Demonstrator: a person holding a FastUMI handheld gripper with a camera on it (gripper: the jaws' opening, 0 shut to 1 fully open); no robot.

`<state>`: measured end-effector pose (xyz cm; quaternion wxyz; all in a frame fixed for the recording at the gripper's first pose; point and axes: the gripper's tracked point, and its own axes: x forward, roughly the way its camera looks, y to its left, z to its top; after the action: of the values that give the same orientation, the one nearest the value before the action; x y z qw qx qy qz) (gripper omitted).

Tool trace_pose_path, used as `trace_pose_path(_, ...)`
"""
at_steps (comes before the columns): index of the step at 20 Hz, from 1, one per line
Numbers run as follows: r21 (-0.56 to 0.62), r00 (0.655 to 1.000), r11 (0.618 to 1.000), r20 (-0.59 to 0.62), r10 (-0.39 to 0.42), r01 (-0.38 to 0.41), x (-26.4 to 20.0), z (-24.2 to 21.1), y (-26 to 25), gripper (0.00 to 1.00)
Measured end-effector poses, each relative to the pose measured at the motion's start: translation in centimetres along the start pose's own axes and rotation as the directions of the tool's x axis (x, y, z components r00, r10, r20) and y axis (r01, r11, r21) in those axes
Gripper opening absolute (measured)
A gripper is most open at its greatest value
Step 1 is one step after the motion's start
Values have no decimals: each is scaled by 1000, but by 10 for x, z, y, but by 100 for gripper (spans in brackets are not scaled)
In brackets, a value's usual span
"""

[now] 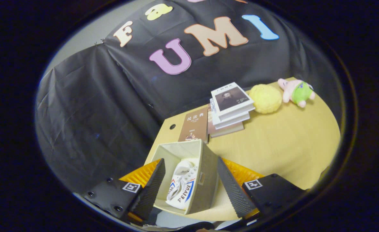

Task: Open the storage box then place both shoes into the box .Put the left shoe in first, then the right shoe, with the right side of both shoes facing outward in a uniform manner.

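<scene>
Gripper (189,190) hangs over the near edge of the light wooden table (282,145), fingers (154,187) spread wide apart, nothing clamped — they straddle the box without touching it as far as the view tells. Between the fingers sits the open beige fabric storage box (208,170), square, pale interior, lid not seen. Inside it lies one white canvas sneaker with red and blue side stripes (181,188), resting against the box's right-hand wall, printed side facing up toward the camera. Cannot tell whether it is the left or right shoe, or whether a second shoe is under it.

Beyond the box, just past its far rim, a brown hardcover book (194,127) lies flat on the table. Beside it to the right is a stack of white-covered books (231,106), the top one carrying a dark portrait picture, the stack slightly fanned. Further right, near the table's far edge, a round yellow fuzzy ball-shaped toy (266,98), and just beside that a pink plush figure in green clothing (297,91) lying on its side. A small dark round hole (172,126) marks the table's far left corner — close to the brown book.
</scene>
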<state>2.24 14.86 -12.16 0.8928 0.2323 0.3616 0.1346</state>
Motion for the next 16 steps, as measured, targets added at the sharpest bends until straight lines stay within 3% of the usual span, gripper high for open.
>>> trace_pose_path(7, -198, 971, 974, 229, -63, 109, -59, 63, -54, 100)
trace_pose_path(16, -270, 869, 909, 466, -164, 317, -124, 113, -128, 100)
